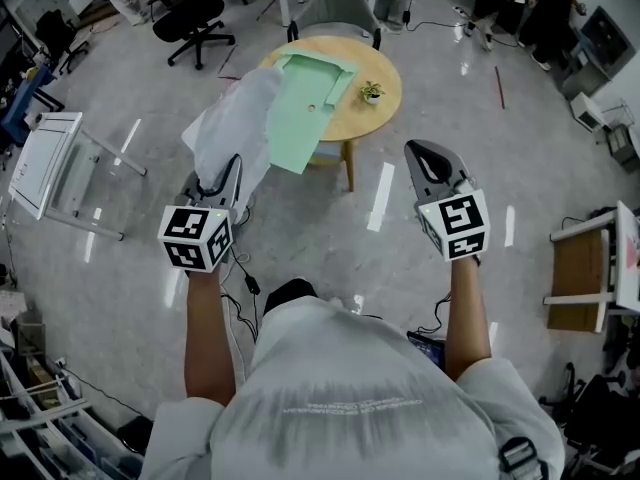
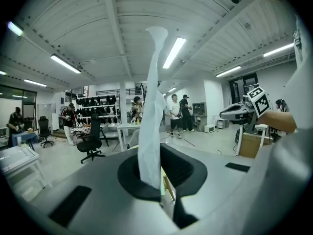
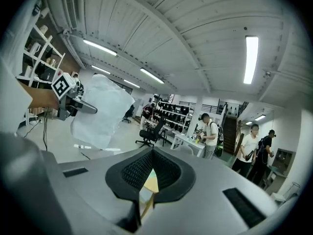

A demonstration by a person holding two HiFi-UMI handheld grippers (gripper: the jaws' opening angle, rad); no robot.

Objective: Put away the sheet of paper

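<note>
While I look down through the head view, the glossy grey floor (image 1: 400, 228) takes up most of what I see, and a round wooden desk (image 1: 390, 73) stands on it well ahead of me. A pale green folder (image 1: 305, 108) lies across the desk's left part and hangs over its near edge. The sheet of paper (image 1: 235, 128) is off the desk, held up in the air in front of its left side, so that from the head view it overlaps the folder's left edge. The left gripper (image 1: 225, 168) is clamped on the sheet's lower edge; in the left gripper view the white paper rises straight up from between the closed jaws. The right gripper (image 1: 425, 153) is level with the left one and well apart from it, and its jaws are brought together with nothing between them. A small potted plant (image 1: 372, 92) sits on the desk just right of the folder.
</note>
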